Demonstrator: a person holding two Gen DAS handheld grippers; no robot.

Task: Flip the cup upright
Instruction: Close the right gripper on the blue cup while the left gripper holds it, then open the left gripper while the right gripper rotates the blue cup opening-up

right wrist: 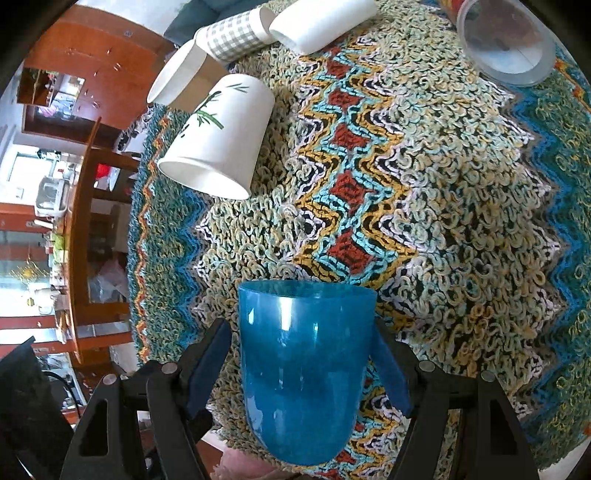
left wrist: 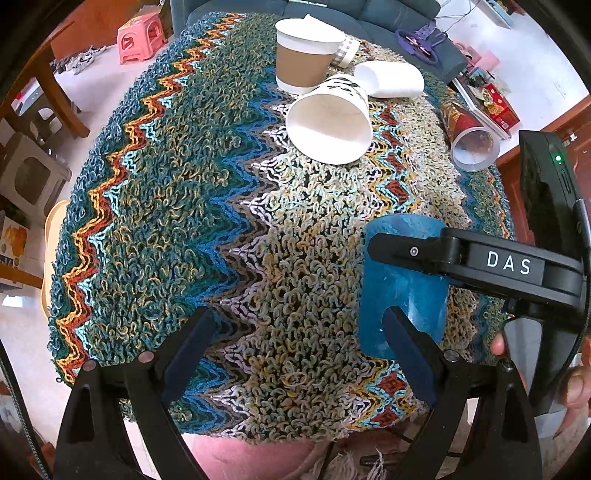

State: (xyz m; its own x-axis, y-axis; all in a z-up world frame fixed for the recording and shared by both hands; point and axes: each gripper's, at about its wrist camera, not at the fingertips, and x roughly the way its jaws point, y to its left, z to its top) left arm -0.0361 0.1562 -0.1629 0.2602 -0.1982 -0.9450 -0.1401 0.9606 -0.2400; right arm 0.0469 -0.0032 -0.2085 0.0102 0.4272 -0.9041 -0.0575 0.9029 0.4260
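Right wrist view: my right gripper (right wrist: 303, 363) has the blue cup (right wrist: 301, 369) between its pads, one pad against each side of the wall, clenched on it. Cup rim points away from the camera, rounded base toward me, over the near part of the desk (right wrist: 461, 221), which is draped in a zigzag knitted cloth (right wrist: 369, 192). I cannot tell whether the base rests on the cloth.

Left wrist view: same blue cup (left wrist: 402, 288) stands at right, upright, with my right gripper (left wrist: 402, 254) reaching in from the right across it. My left gripper (left wrist: 295, 354) is released, fingers spread wide over bare cloth, just left of the cup and not touching it.

Around, far side of desk:
- white cup with bamboo print (right wrist: 218, 136) lying on its side, mouth toward the near-left.
- brown-sleeved paper cup (left wrist: 306, 55) upright behind it.
- checked cup (right wrist: 232, 33) and plain white cup (right wrist: 321, 22) on their sides, close together.
- clear-rimmed red patterned tumbler (left wrist: 469, 136) on its side at the right edge.

All well apart from the blue cup; open cloth lies between.
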